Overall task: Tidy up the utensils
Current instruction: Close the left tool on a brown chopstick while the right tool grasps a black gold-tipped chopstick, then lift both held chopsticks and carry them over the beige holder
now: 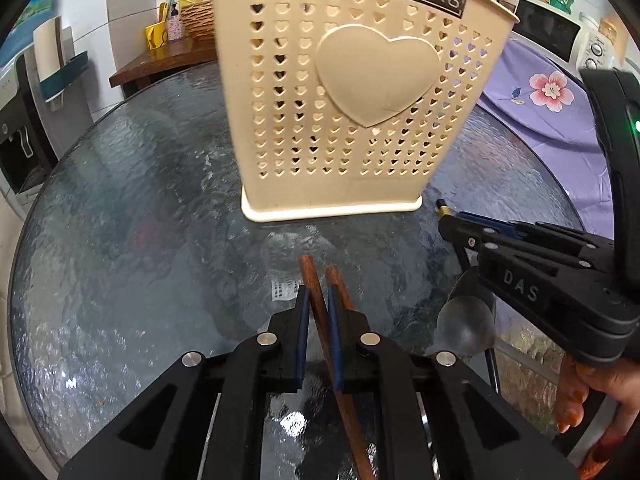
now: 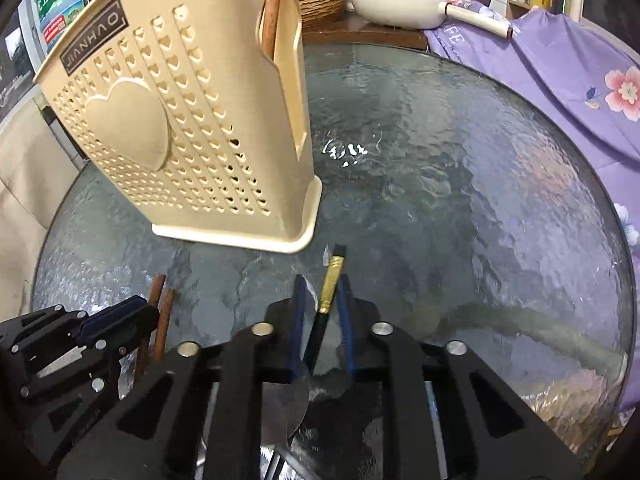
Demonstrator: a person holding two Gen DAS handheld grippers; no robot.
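A cream utensil holder (image 1: 344,92) with heart-shaped holes stands on the round glass table (image 1: 120,220); it also shows in the right wrist view (image 2: 192,128), with a brown stick (image 2: 272,20) upright inside. My left gripper (image 1: 319,300) is around two brown wooden chopsticks (image 1: 316,292); one lies between the pads, the other outside the right pad. My right gripper (image 2: 322,300) is closed on a spoon with a black and gold handle (image 2: 330,280), whose bowl (image 1: 466,324) hangs below. Both grippers are just in front of the holder.
A purple flowered cloth (image 1: 548,96) covers the surface right of the table. A wicker basket (image 2: 322,0) and a white pan (image 2: 400,4) sit on a wooden shelf behind. A water dispenser (image 1: 20,132) stands at far left.
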